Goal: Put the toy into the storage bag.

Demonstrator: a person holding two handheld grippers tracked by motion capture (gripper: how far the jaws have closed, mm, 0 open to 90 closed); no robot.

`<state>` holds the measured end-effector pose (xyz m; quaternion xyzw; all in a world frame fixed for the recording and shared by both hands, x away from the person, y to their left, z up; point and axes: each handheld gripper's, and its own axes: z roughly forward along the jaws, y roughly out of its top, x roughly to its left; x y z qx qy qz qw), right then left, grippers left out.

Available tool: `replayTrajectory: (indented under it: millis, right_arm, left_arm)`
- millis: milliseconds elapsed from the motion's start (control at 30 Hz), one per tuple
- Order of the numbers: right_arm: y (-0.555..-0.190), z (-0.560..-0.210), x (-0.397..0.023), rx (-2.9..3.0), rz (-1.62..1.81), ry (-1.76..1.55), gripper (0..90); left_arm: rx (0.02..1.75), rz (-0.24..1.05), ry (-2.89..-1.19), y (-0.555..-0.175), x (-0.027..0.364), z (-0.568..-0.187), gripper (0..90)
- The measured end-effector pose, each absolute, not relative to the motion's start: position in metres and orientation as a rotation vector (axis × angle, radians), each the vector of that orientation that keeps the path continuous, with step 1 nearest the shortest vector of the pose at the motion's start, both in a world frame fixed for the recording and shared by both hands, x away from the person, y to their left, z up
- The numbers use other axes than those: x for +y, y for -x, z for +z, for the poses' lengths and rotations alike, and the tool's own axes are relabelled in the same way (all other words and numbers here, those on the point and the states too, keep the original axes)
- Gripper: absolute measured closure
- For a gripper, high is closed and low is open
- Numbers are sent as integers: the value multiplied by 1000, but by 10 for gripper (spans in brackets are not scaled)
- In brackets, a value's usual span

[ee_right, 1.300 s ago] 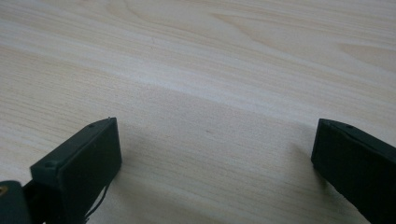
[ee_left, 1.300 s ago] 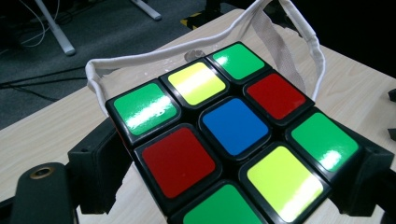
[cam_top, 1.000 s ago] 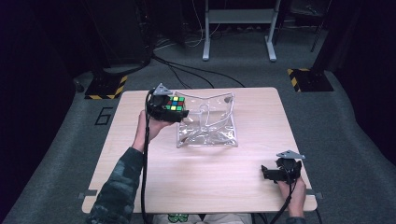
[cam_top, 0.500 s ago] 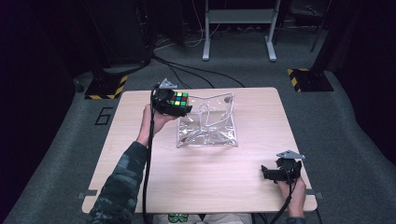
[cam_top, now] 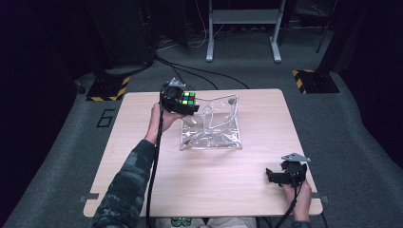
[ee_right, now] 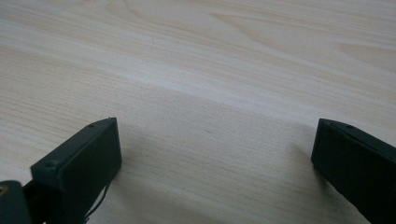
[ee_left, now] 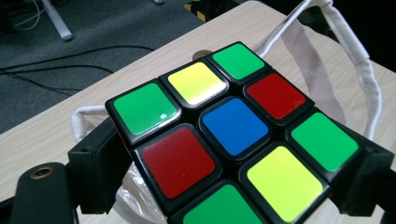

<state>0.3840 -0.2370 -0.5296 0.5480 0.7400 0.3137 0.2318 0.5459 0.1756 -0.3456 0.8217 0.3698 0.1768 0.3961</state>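
Gripping puzzle cube (cam_top: 188,99) over bag's (cam_top: 211,135) rim, left tongs (cam_top: 183,103), right tongs (cam_top: 271,175) gaping, empty.

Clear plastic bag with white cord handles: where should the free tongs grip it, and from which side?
Grip a white cord handle at the clear plastic bag mouth, coming from the person's right. The cords stand raised off the table, whereas the film lies slack and flat.

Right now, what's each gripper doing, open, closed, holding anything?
Left gripper: closed on the cube, above the bag.
Right gripper: open, empty, over the table.
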Motion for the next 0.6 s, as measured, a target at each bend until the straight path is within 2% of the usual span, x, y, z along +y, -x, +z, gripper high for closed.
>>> replayTrajectory:
  millis: [600]
  right_arm:
    - [-384, -530, -237, 2034, 863, -1506, 8]
  left_arm:
    - [971, 479, -2078, -563, 163, -356, 144]
